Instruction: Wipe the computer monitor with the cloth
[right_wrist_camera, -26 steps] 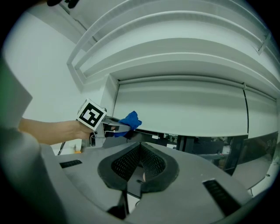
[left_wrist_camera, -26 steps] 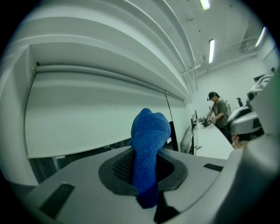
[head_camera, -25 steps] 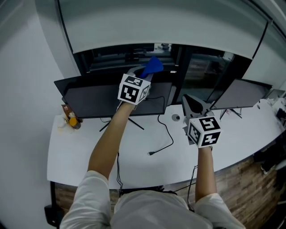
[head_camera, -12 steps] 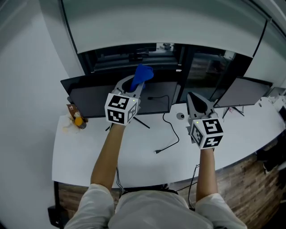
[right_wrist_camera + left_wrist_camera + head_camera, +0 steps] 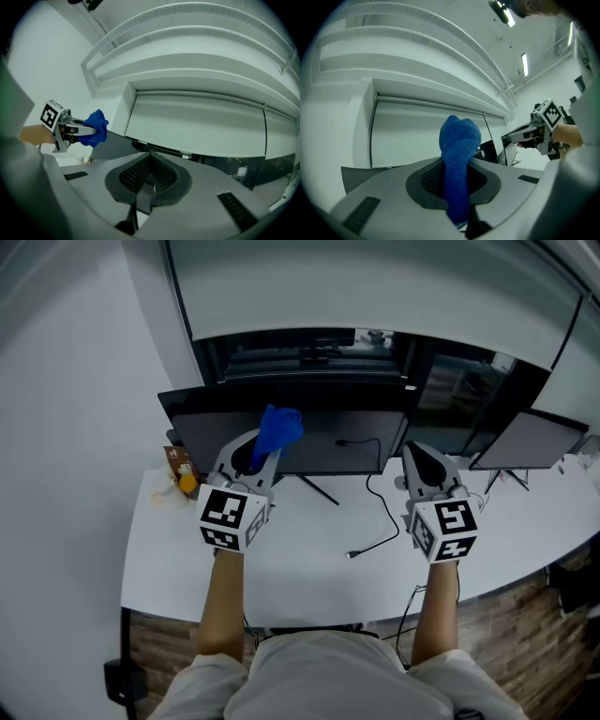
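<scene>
Your left gripper [image 5: 265, 448] clamps the blue cloth [image 5: 278, 427] just before the left part of the dark monitor [image 5: 361, 442]; your right gripper [image 5: 420, 463] hangs nearby, jaws together on nothing. The wipe seems about to start: press the cloth flat to the monitor and sweep across. Whether cloth and monitor touch cannot be told from here.

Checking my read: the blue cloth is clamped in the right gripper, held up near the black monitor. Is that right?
Not quite. The blue cloth is clamped in the left gripper, held up near the black monitor; the left gripper view shows it between those jaws. The right gripper is shut with nothing in it.
</scene>
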The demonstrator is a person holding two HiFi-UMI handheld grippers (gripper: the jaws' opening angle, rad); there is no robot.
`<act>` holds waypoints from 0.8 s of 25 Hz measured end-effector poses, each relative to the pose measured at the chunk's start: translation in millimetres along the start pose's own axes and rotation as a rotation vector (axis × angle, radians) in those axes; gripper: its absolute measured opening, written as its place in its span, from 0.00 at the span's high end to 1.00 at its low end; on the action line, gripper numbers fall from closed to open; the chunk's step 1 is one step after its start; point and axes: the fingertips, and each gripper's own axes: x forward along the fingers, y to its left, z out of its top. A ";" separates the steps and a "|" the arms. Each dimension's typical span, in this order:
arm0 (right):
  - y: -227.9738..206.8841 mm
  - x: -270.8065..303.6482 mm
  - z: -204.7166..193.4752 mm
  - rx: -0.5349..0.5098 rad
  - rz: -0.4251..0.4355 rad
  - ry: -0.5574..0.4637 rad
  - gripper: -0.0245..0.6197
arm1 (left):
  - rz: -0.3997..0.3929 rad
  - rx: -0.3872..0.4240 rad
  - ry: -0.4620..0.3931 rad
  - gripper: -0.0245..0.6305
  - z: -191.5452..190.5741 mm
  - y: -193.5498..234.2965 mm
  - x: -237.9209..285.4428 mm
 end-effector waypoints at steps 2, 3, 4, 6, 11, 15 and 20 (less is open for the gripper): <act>4.9 0.0 -3.8 0.005 0.001 0.009 0.94 | 0.010 0.010 0.000 0.85 0.7 3.7 -9.9; 7.1 0.3 -5.4 0.008 0.004 0.012 0.94 | 0.011 0.016 0.000 0.85 1.2 4.2 -12.7; 9.1 0.6 -6.9 0.010 0.007 0.014 0.94 | 0.009 0.023 0.000 0.85 1.7 3.6 -14.7; 13.2 0.6 -9.3 0.014 0.009 0.017 0.94 | -0.004 0.035 -0.001 0.85 1.5 -0.5 -18.4; 22.7 0.5 -9.6 -0.003 0.012 0.026 0.94 | -0.029 0.045 0.001 0.85 0.2 -10.5 -23.4; 30.7 -0.5 -12.8 -0.024 0.028 0.050 0.94 | -0.054 0.044 0.003 0.85 -0.7 -20.2 -21.5; 40.2 3.9 -14.0 -0.030 0.043 0.059 0.94 | -0.070 0.052 0.017 0.85 -6.3 -22.3 -21.3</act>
